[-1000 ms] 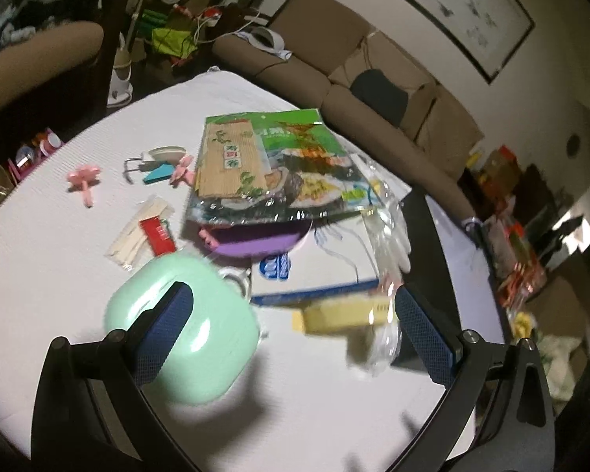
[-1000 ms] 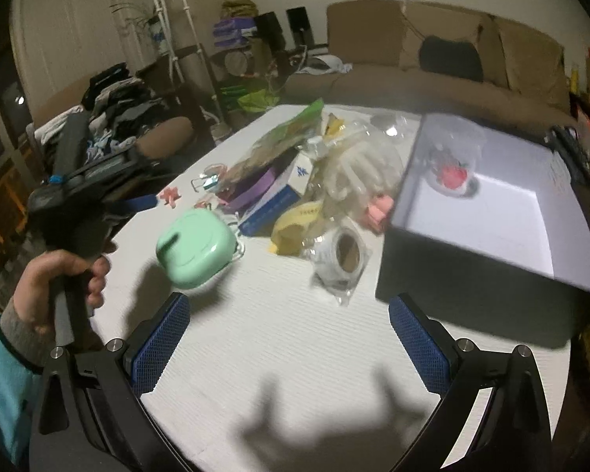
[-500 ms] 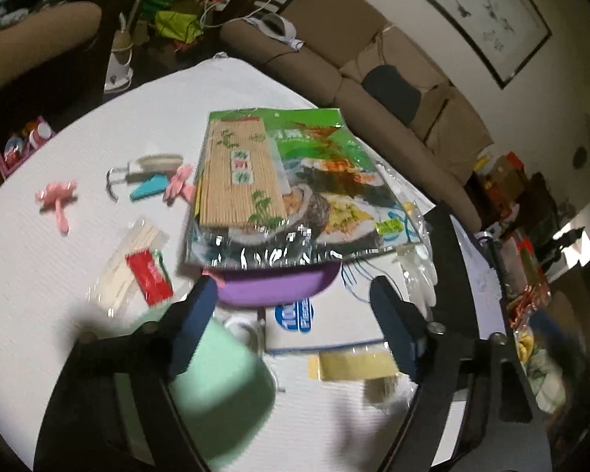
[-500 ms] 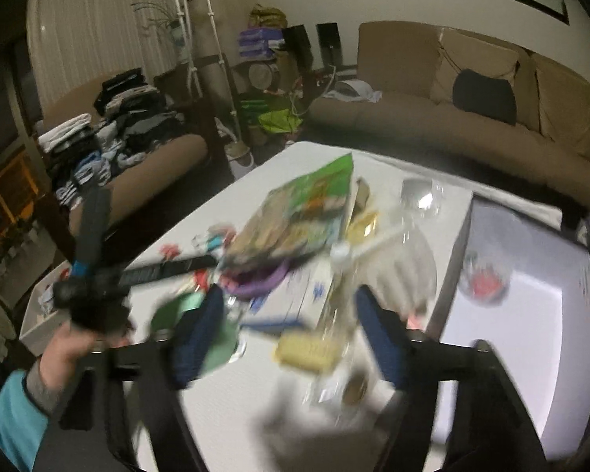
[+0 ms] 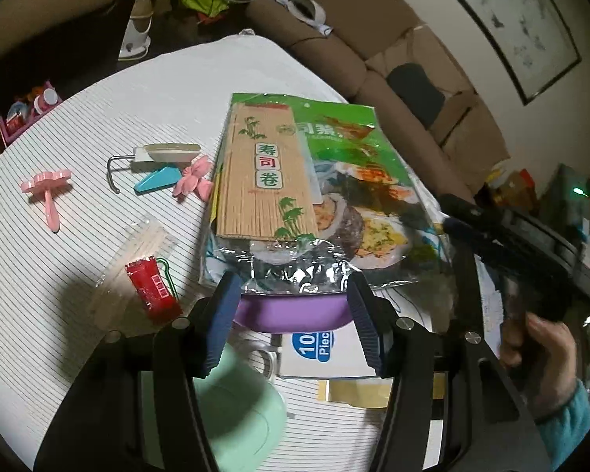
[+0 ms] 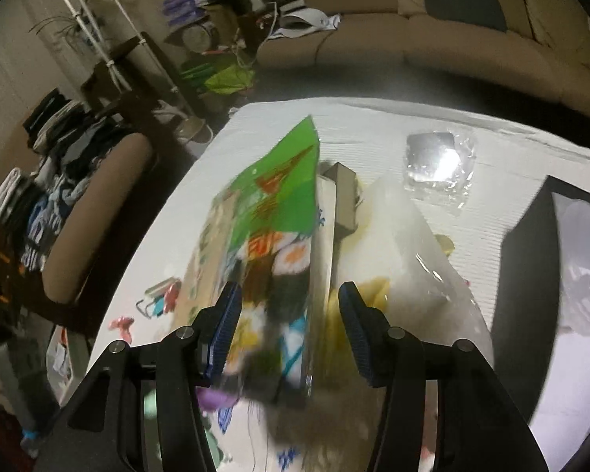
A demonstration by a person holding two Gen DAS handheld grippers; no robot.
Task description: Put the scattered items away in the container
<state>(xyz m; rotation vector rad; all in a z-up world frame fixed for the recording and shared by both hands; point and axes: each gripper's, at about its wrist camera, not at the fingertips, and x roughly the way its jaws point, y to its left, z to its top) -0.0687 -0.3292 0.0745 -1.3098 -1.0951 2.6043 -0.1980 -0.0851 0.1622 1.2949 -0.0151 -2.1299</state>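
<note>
A: The sushi kit bag (image 5: 334, 181) is glossy plastic film, crinkled and silvery along its near edge; the mat (image 5: 263, 173) inside looks like matt bamboo slats.

B: And the table (image 5: 59, 275)?

A: A white cloth with fine ribbing, matt. The purple bowl (image 5: 291, 310) and mint-green case (image 5: 240, 417) look like smooth plastic, faintly shiny.

B: The small bits?

A: The pink flower pick (image 5: 47, 192) is matt plastic, the hook (image 5: 114, 169) bare metal wire. The chopsticks pack (image 5: 133, 271) is a clear wrapper with a shiny red sachet.

B: The container (image 6: 531, 259)?

A: Dark matt outside, pale inside. The left claw (image 5: 291, 318) has ribbed blue pads (image 5: 220, 318), rubbery-looking.
</note>
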